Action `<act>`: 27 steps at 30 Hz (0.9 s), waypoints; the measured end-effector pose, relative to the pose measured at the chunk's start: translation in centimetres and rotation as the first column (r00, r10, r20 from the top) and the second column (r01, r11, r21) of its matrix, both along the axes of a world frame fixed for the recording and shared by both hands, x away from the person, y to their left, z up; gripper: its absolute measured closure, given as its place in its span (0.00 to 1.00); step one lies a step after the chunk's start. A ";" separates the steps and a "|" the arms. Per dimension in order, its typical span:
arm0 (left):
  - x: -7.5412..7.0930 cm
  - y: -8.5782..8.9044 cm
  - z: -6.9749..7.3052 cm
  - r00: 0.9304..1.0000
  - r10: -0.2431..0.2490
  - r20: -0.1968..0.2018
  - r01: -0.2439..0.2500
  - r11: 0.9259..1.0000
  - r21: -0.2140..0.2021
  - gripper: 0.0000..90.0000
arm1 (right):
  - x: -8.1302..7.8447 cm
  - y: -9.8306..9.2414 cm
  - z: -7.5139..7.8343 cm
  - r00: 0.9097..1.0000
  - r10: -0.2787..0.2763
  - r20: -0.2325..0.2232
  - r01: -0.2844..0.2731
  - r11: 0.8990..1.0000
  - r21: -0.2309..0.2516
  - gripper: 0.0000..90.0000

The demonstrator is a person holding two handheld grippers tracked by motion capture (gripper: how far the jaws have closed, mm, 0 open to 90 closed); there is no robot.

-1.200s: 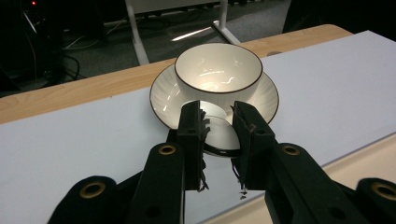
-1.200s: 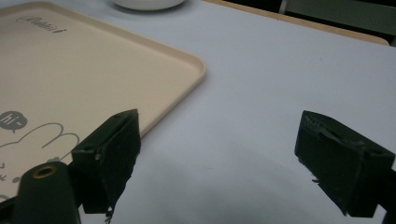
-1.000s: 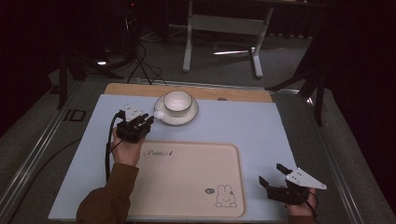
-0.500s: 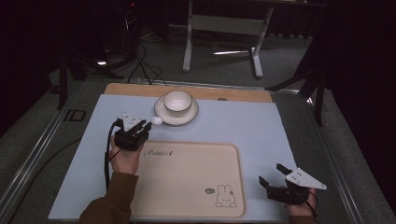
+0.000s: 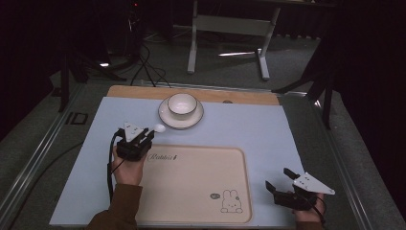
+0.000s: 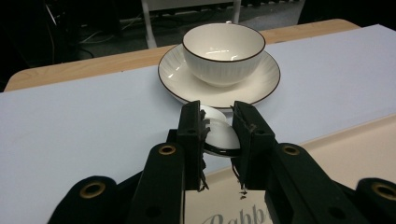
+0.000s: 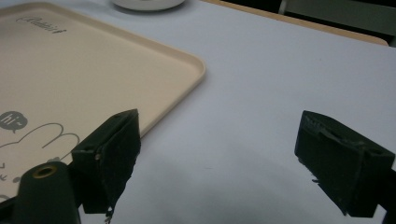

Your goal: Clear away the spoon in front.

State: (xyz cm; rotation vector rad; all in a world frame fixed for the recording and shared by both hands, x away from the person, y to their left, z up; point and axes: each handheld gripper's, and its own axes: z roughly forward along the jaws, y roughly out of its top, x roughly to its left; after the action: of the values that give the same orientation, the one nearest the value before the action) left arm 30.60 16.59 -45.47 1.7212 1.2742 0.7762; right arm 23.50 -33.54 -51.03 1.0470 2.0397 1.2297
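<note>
My left gripper is shut on a white ceramic spoon, whose rounded end pokes out past the jaws. It hovers at the far left corner of a beige tray printed with a rabbit. Just beyond stands a white bowl on a white saucer. At the near right, off the tray's right edge, my right gripper rests open over the mat with nothing between its jaws.
A pale blue mat covers the table, with a wooden strip along its far edge. Behind the table stands a metal stand on a dark floor with cables.
My left gripper has drawn back from the saucer toward the tray's far left corner, carrying the spoon a little lower. The right gripper has stayed put.
</note>
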 end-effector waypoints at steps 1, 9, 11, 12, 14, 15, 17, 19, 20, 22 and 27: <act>0.0 0.0 0.0 1.000 0.000 0.000 0.000 1.000 0.000 0.83 | 0.0 0.0 0.0 1.000 0.000 0.000 0.000 1.000 -0.001 0.16; -1.0 0.6 -0.8 1.000 0.008 -0.010 -0.009 0.999 -0.039 0.83 | 0.0 0.0 0.0 1.000 -0.001 0.000 0.001 1.000 0.001 0.16; -1.1 0.6 -0.9 1.000 0.008 -0.012 -0.009 0.999 -0.039 0.83 | 0.0 0.0 0.0 1.000 -0.001 -0.001 0.001 1.000 0.001 0.16; -1.2 0.7 -0.9 1.000 0.011 -0.014 -0.011 0.999 -0.037 0.83 | 0.0 0.0 0.0 1.000 0.000 -0.002 0.000 1.000 0.001 0.16; -1.4 0.7 -1.0 1.000 0.016 -0.014 -0.016 0.999 -0.031 0.83 | 0.0 0.0 0.0 1.000 -0.001 0.000 0.001 1.000 0.002 0.16; -1.4 0.8 -1.1 1.000 0.014 -0.015 -0.014 0.999 -0.029 0.83 | 0.0 0.0 0.0 1.000 -0.001 -0.001 0.001 1.000 0.002 0.16; -1.6 0.8 -1.1 1.000 0.016 -0.016 -0.016 0.999 -0.028 0.83 | 0.0 0.0 0.0 1.000 -0.001 -0.001 0.001 1.000 0.003 0.16; -1.7 0.8 -1.2 1.000 0.016 -0.014 -0.016 1.000 -0.020 0.83 | 0.0 0.0 0.0 1.000 0.000 -0.002 0.001 1.000 0.003 0.16; -1.8 0.8 -1.3 1.000 0.016 -0.013 -0.017 1.000 -0.018 0.83 | 0.0 0.0 0.0 1.000 -0.001 -0.003 0.001 1.000 0.003 0.16; -1.9 0.9 -1.5 1.000 0.015 -0.017 -0.015 1.000 -0.010 0.83 | 0.0 0.0 0.0 1.000 -0.001 -0.003 0.001 1.000 0.003 0.16; -2.3 1.0 -1.9 1.000 0.020 -0.018 -0.020 1.000 -0.005 0.83 | 0.0 0.0 0.0 1.000 -0.002 -0.003 0.002 1.000 0.003 0.16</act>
State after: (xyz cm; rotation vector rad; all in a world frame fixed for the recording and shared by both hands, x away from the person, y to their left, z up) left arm 28.28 17.58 -47.34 1.7171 1.3059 0.7697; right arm 23.53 -33.56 -51.08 1.0522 2.0394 1.2310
